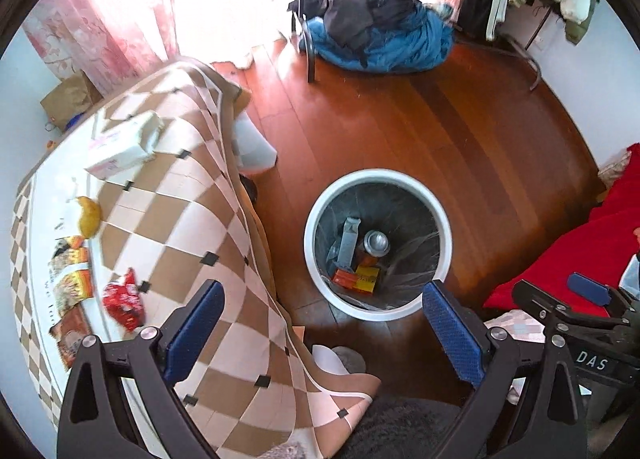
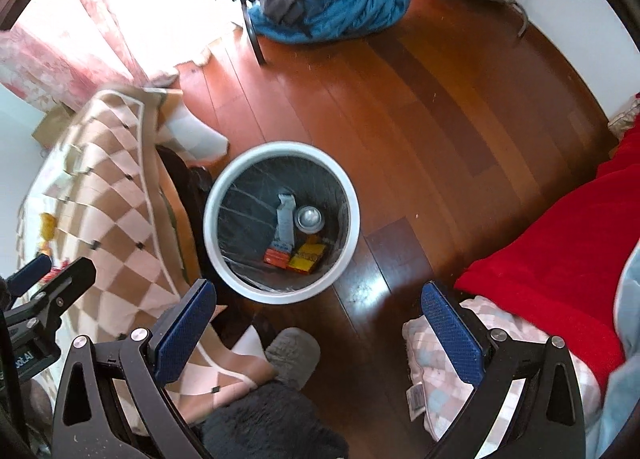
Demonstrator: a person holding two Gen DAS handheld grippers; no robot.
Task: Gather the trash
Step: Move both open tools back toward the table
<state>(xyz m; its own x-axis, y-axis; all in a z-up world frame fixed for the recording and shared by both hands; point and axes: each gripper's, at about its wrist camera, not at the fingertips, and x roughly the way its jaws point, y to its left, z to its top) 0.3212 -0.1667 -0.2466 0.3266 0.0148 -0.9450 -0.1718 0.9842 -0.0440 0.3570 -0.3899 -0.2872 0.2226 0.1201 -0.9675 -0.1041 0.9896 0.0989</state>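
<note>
— So, where do we stand with the left tool (image 1: 324, 327)?

— We hold it above the floor (image 1: 400, 131) with its blue-padded fingers (image 1: 194, 323) spread wide and nothing between them. Looking along it, we see the white round bin (image 1: 378, 245) just ahead, lined with a dark bag.

— And what do we have in the bin?

— We can make out a grey carton (image 1: 347, 245) leaning upright, a metal can (image 1: 375, 242) beside it, and an orange packet (image 1: 344, 279) touching a yellow packet (image 1: 366, 278) at the bottom.

— How about our right tool (image 2: 316, 333)?

— Its fingers (image 2: 180, 329) are apart too, gripping nothing. From its camera we look down on the same bin (image 2: 280, 221), which sits on the wooden floor near the hanging edge of the checked cloth (image 2: 120, 219).

— What do we still see on the table (image 1: 48, 243)?

— On the checked cloth (image 1: 168, 219) we have a red wrapper (image 1: 124, 299) nearest the left tool, a row of orange snack packets (image 1: 70, 279) along the far side, a yellow fruit-like thing (image 1: 89, 215) beyond them, and a white tissue pack (image 1: 124, 147) farther off. We cannot read what the packets are.

— Anything else around us?

— A red blanket (image 2: 560, 251) lies to our right, a grey slipper (image 2: 294, 355) sits on the floor near the right tool, and a blue heap of clothes (image 1: 380, 35) rests well beyond the bin.
</note>
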